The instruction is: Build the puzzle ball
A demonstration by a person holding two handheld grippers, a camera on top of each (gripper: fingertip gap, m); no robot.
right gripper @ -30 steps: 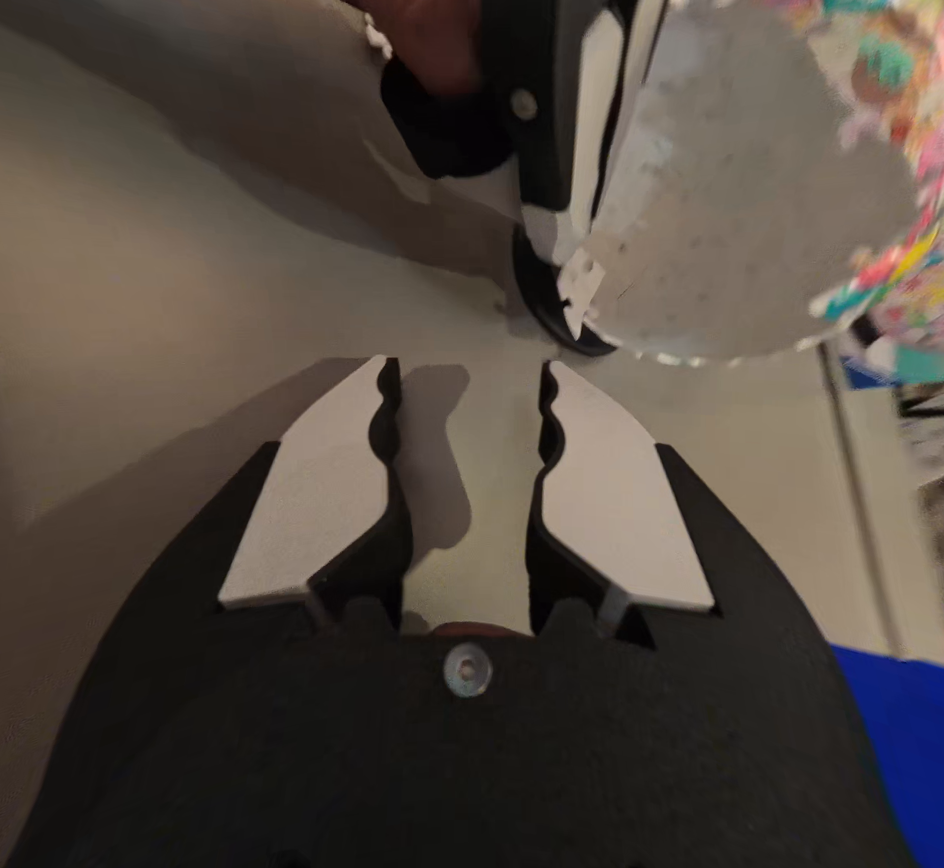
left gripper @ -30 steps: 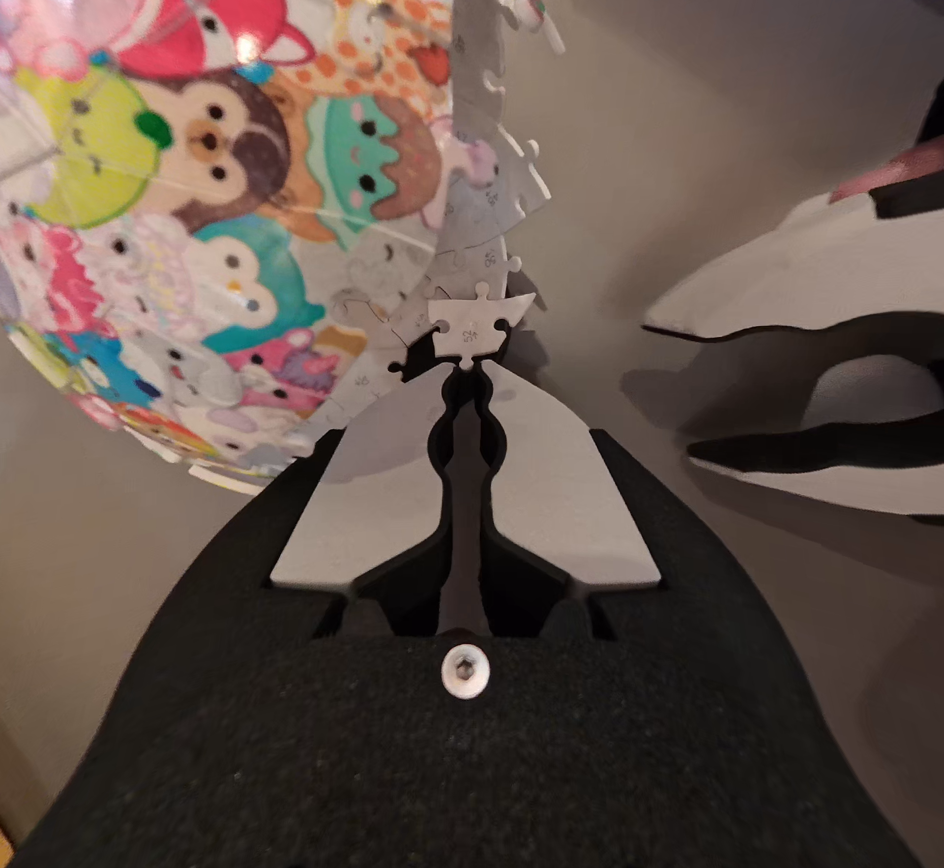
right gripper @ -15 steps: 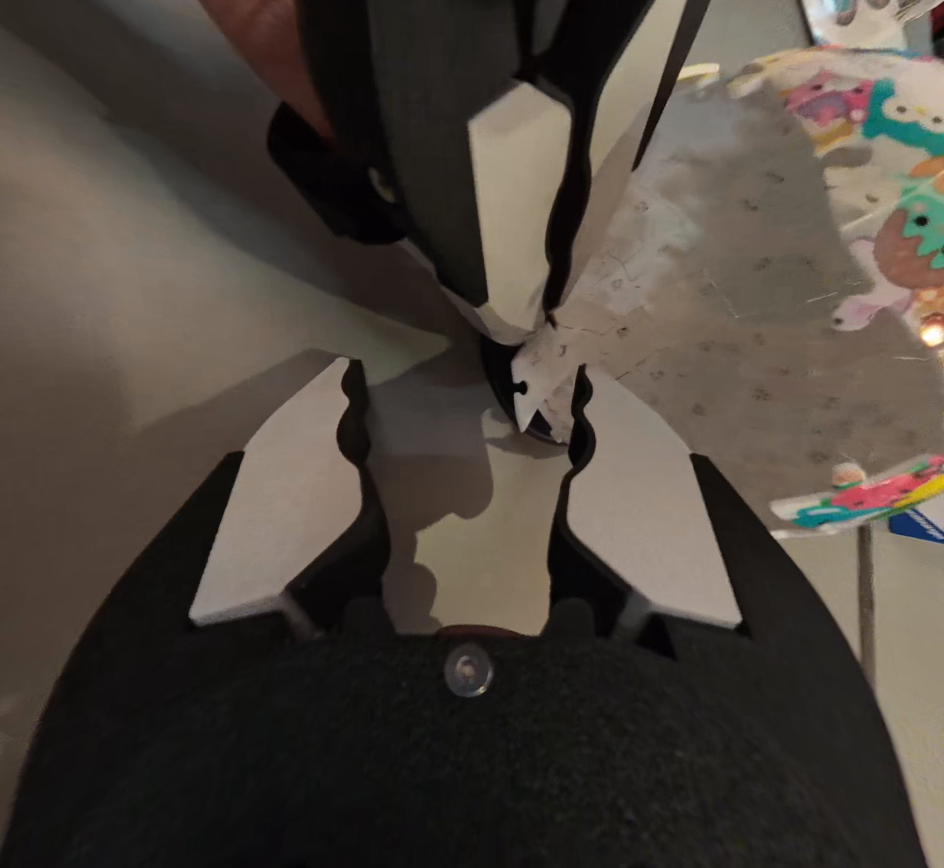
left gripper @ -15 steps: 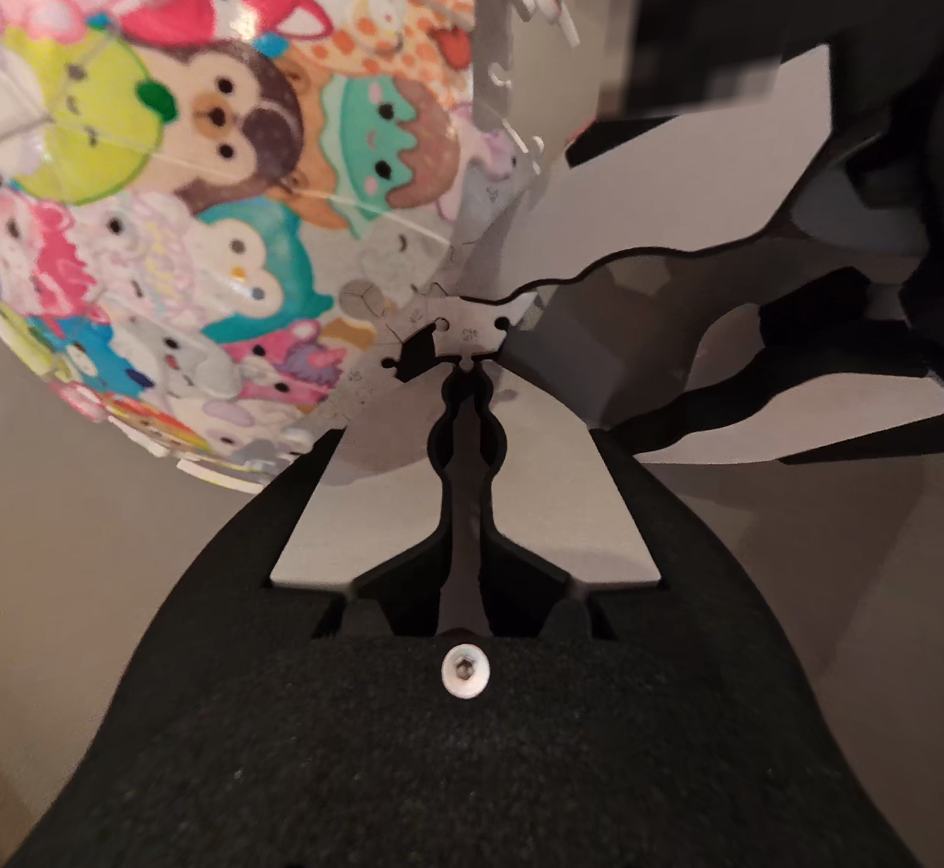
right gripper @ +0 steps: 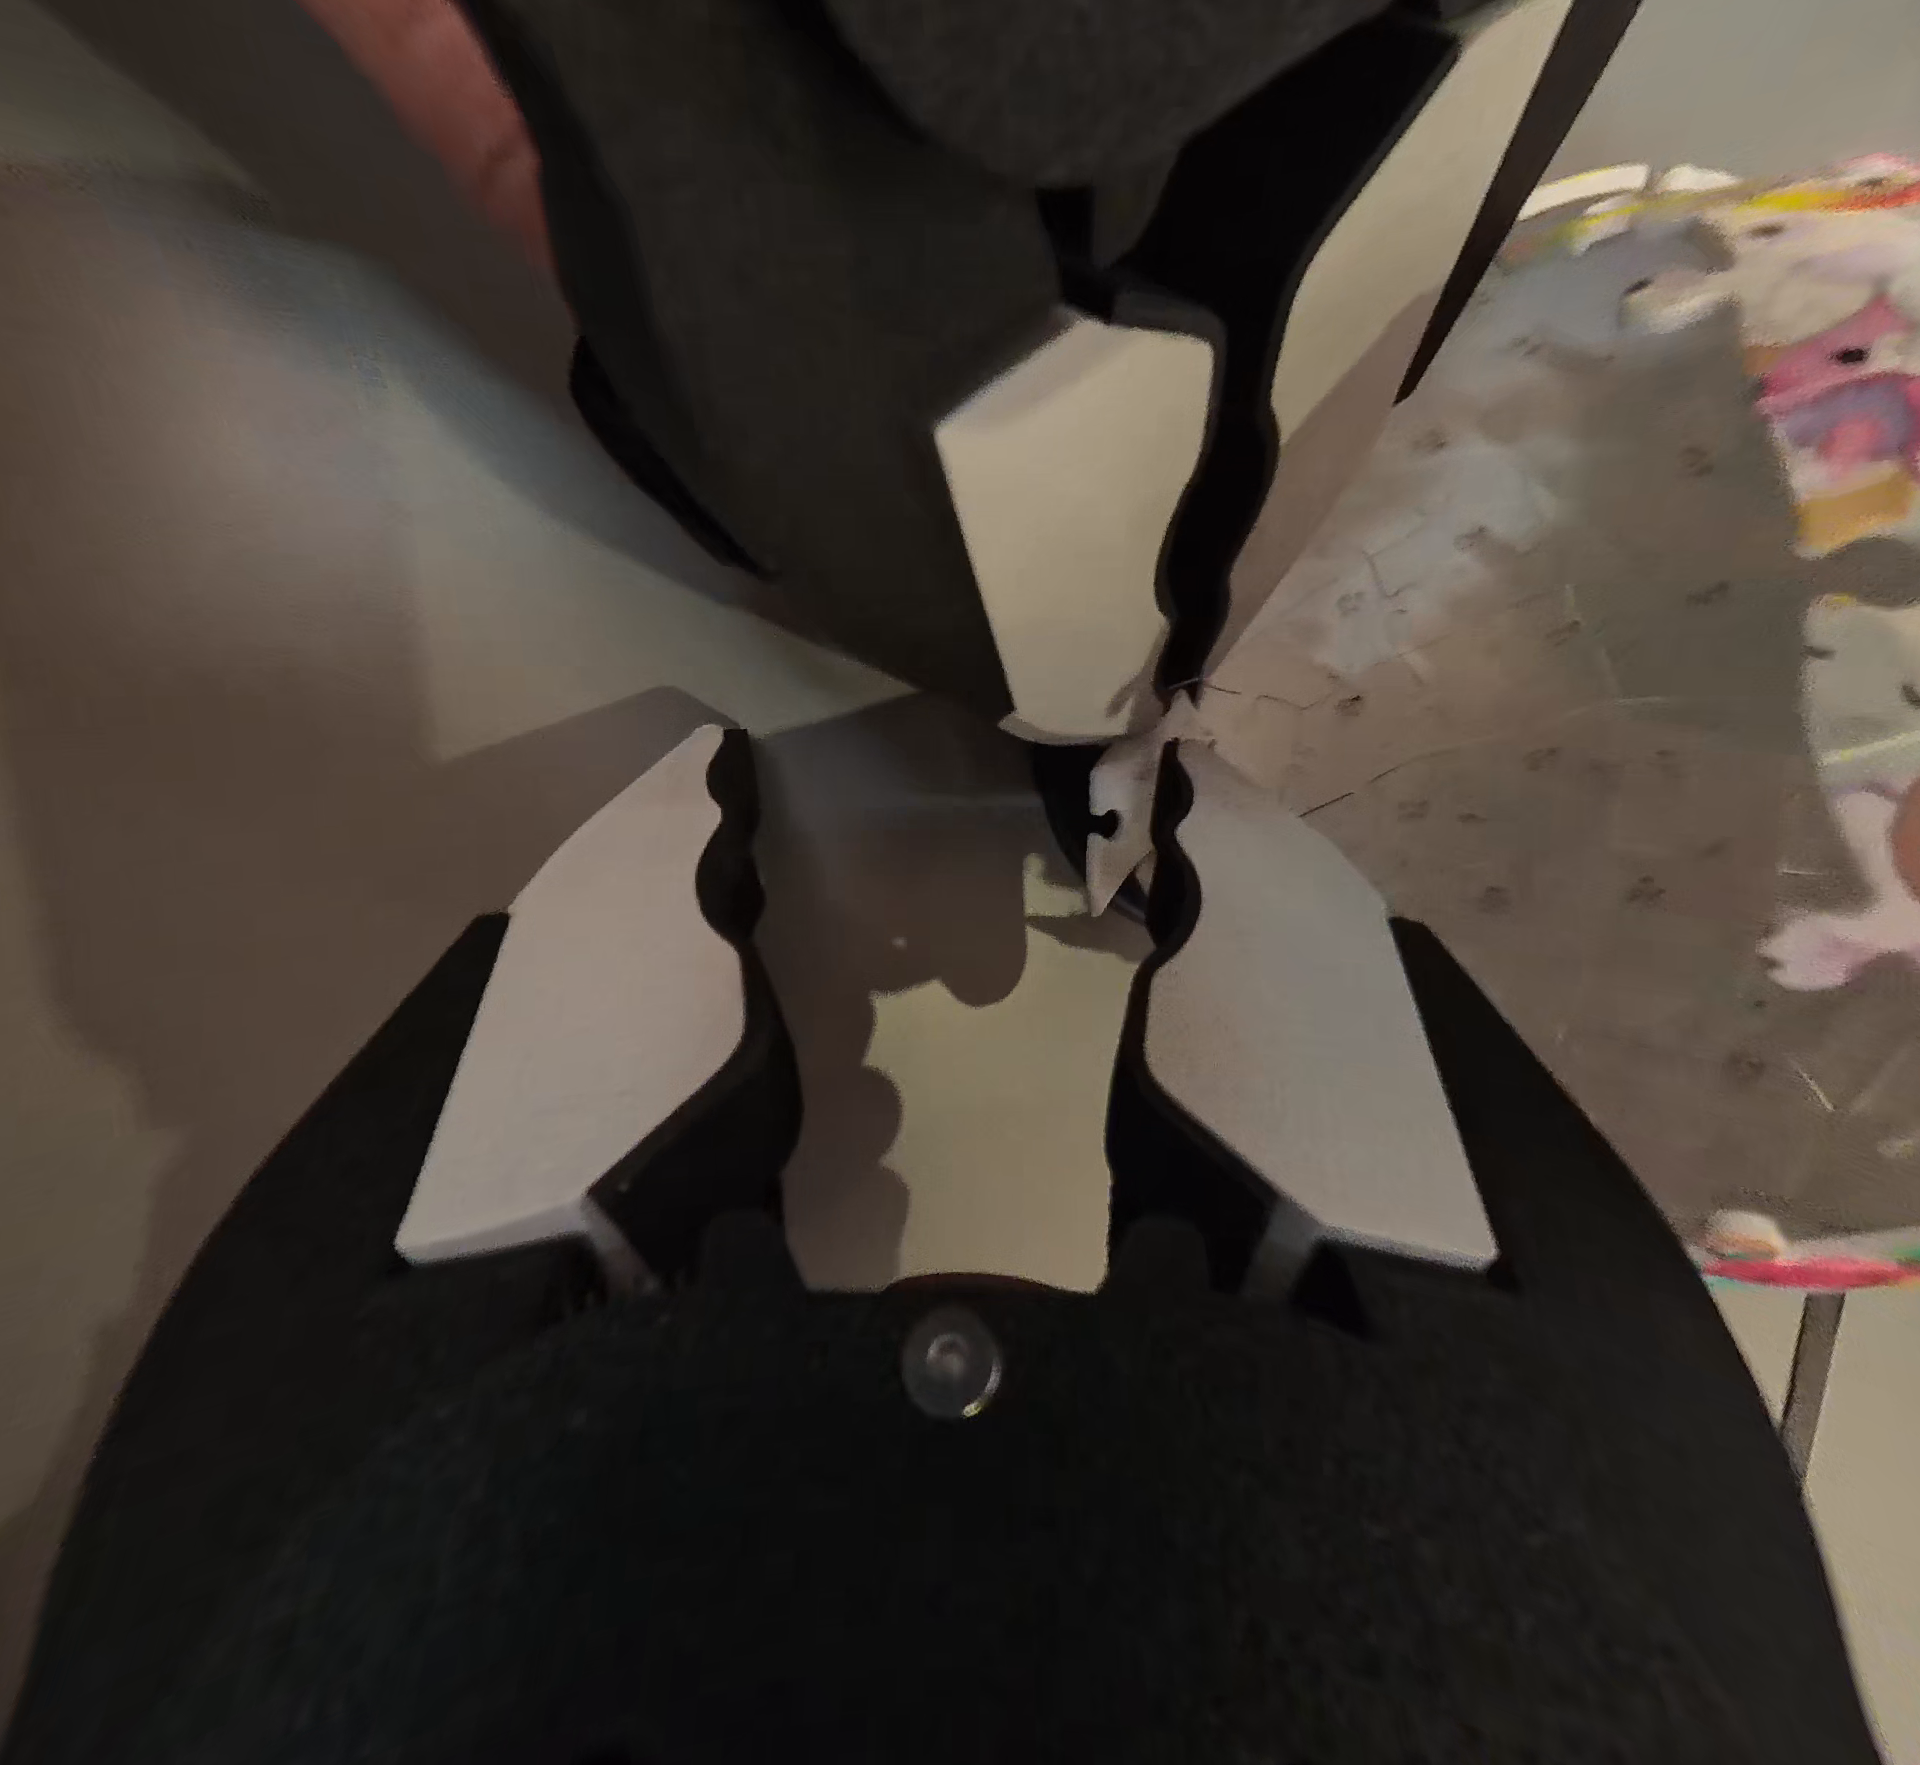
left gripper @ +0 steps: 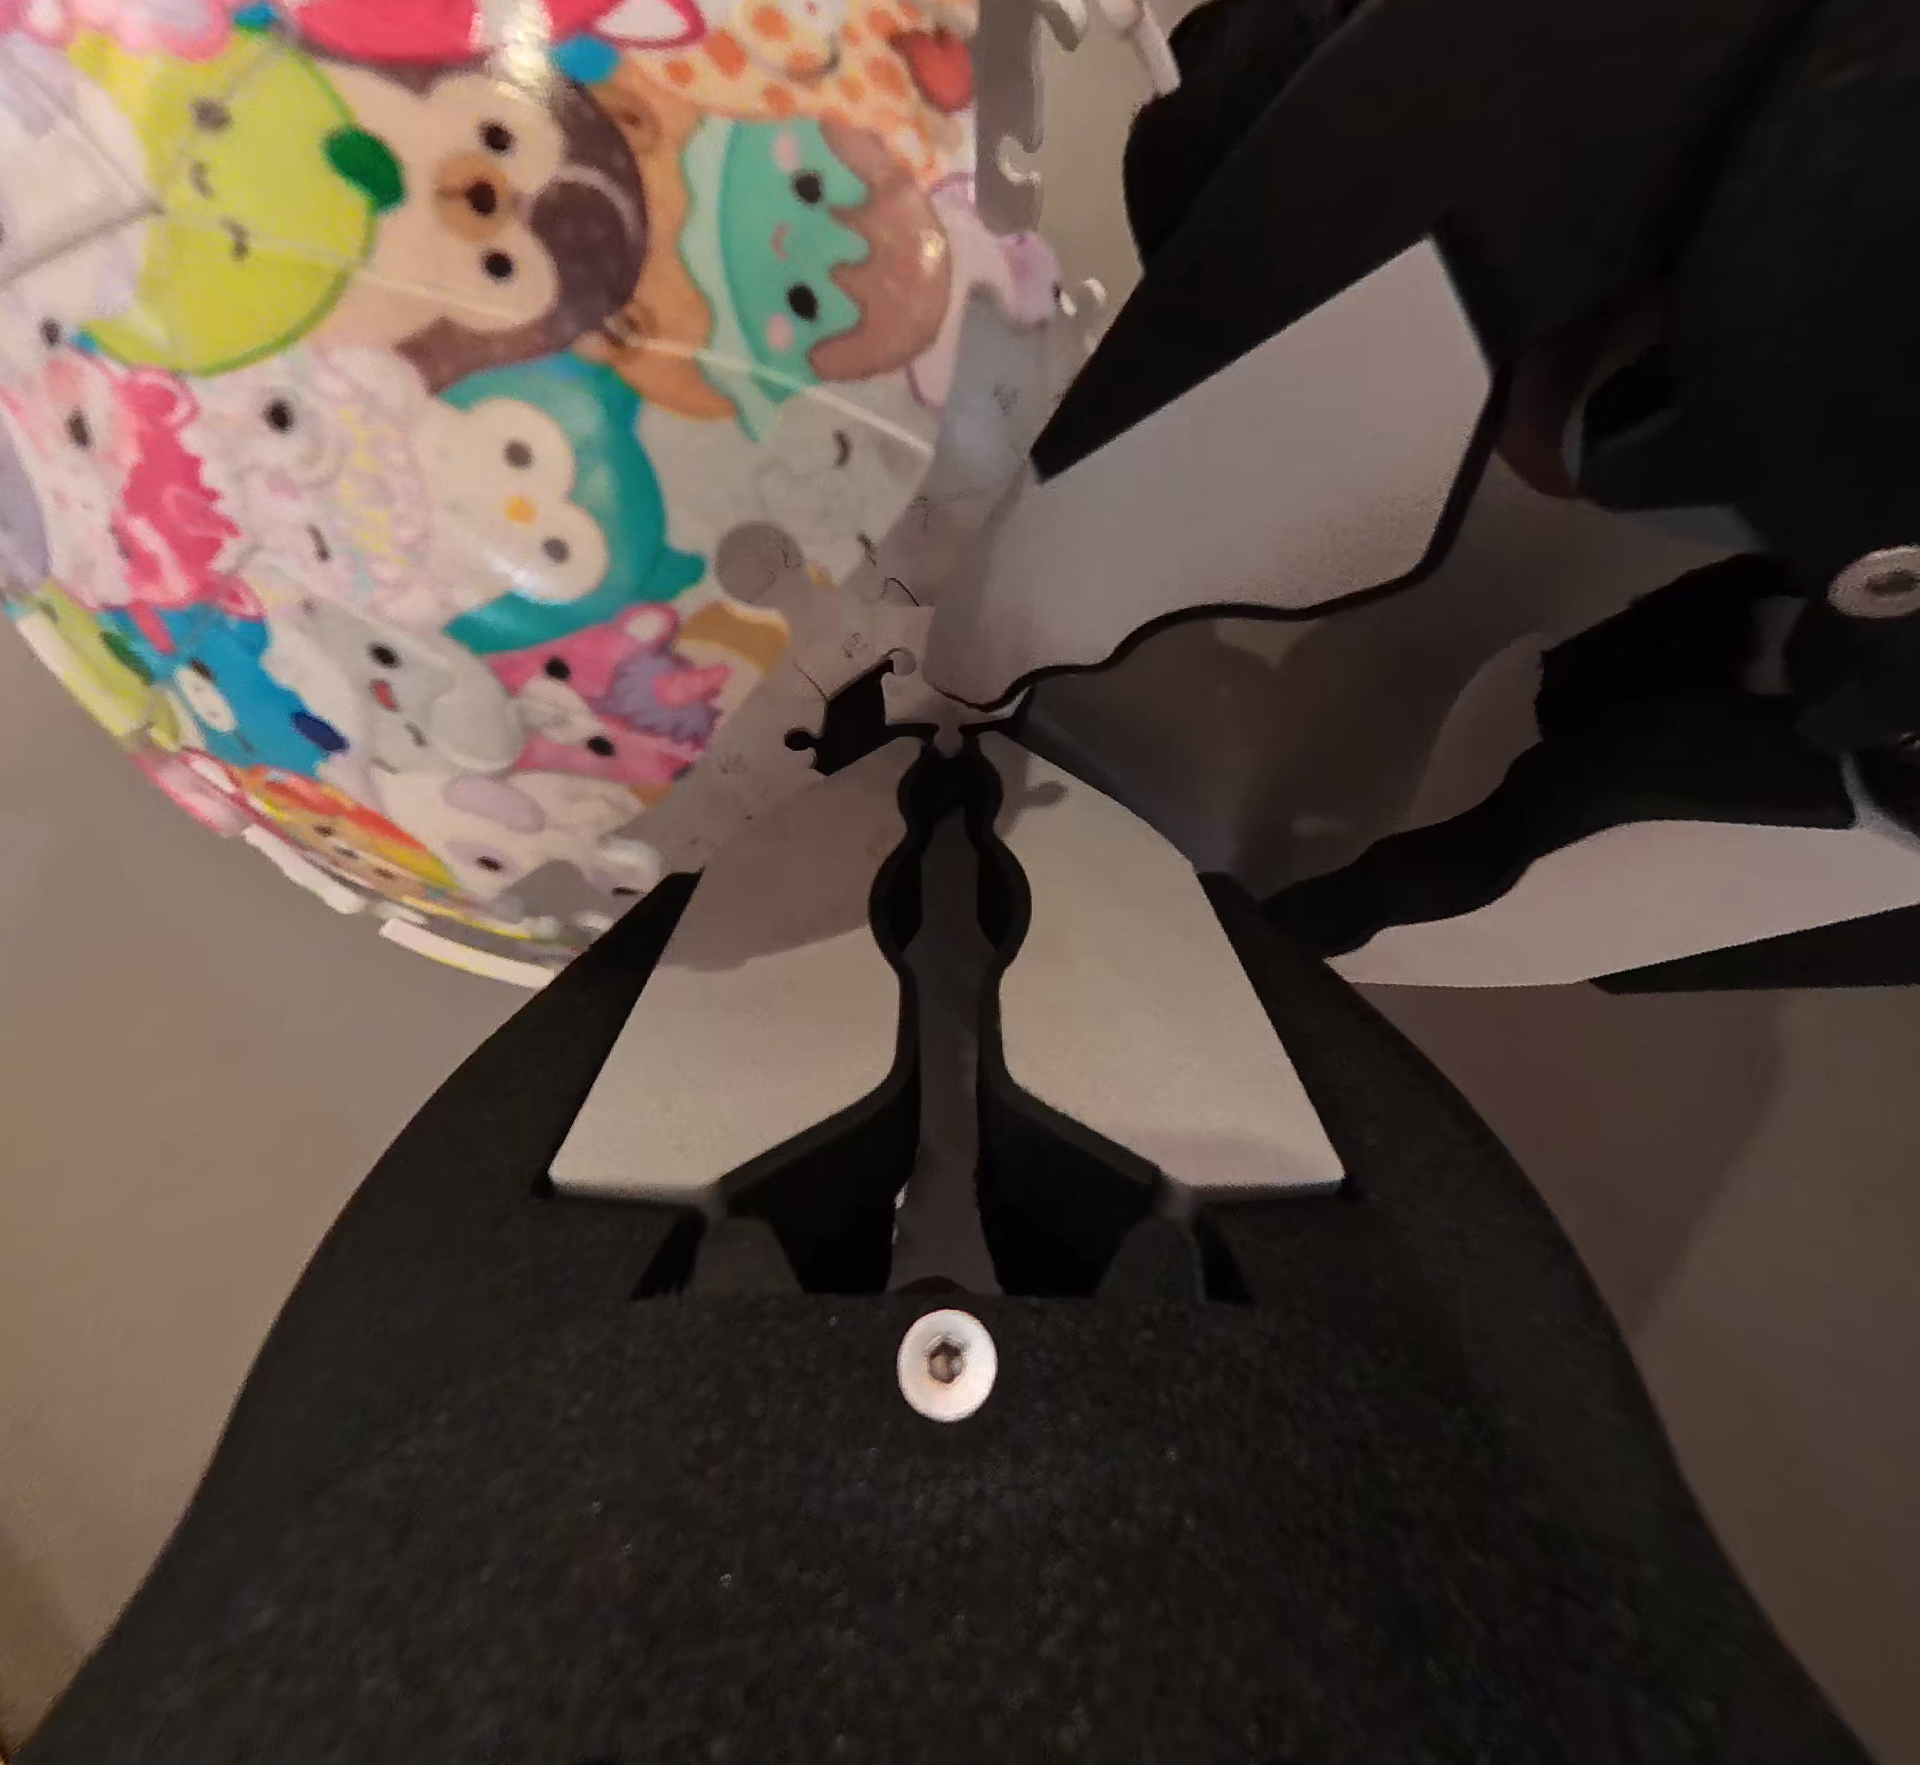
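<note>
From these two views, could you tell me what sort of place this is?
Probably an indoor hobby or work table, though little background shows. A plain grey tabletop lies beneath, a half-built puzzle ball with cartoon animals is up close, and a thin metal leg stands at the edge.

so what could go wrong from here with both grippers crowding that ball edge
1. The left gripper pinches only the rim of the puzzle ball; the weight hanging from that edge could pop joined pieces apart.
2. The open right gripper has one finger tip against the jutting puzzle piece; a sideways nudge could bend or dislodge it.
3. The two grippers' tips nearly meet, so closing the right one may knock the left's hold.
</note>
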